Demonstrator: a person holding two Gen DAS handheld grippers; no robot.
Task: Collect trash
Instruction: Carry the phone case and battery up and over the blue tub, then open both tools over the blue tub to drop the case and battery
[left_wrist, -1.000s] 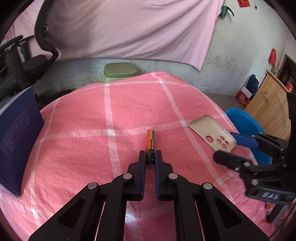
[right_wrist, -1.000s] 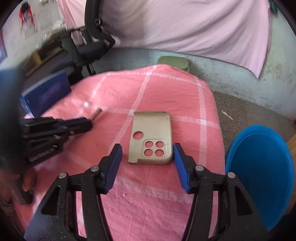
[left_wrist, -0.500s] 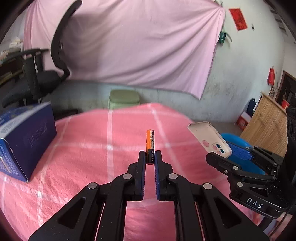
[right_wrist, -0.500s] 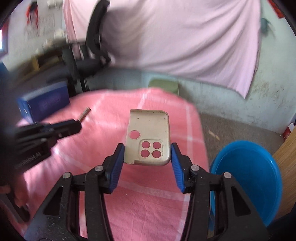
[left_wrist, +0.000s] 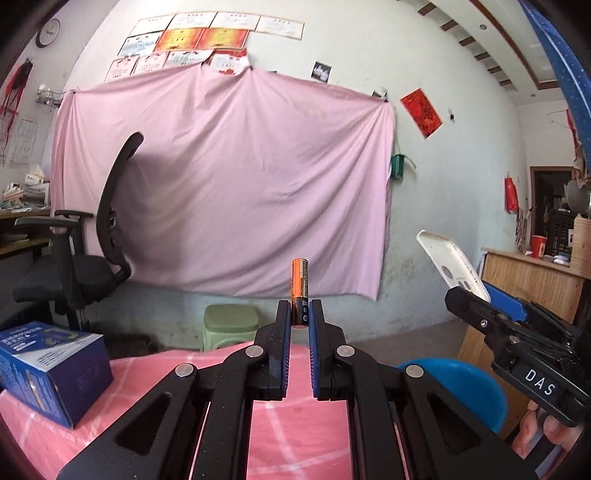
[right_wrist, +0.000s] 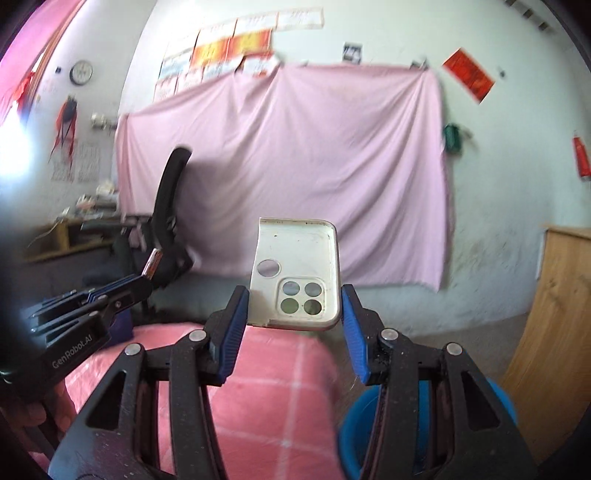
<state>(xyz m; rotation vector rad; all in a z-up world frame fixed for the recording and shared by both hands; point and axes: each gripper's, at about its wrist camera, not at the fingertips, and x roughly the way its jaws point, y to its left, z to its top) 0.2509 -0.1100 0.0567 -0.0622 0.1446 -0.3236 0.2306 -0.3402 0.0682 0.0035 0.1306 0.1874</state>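
the battery stands upright at frame centre, pinched at its lower end by the left gripper. the phone case sits mid-frame, clamped by its 2 side edges in the right gripper. best carry both level over the blue bin, lower right, then release low, 1 at a time.

One battery, one phone case, one blue basin, one blue box, one green stool, one office chair.
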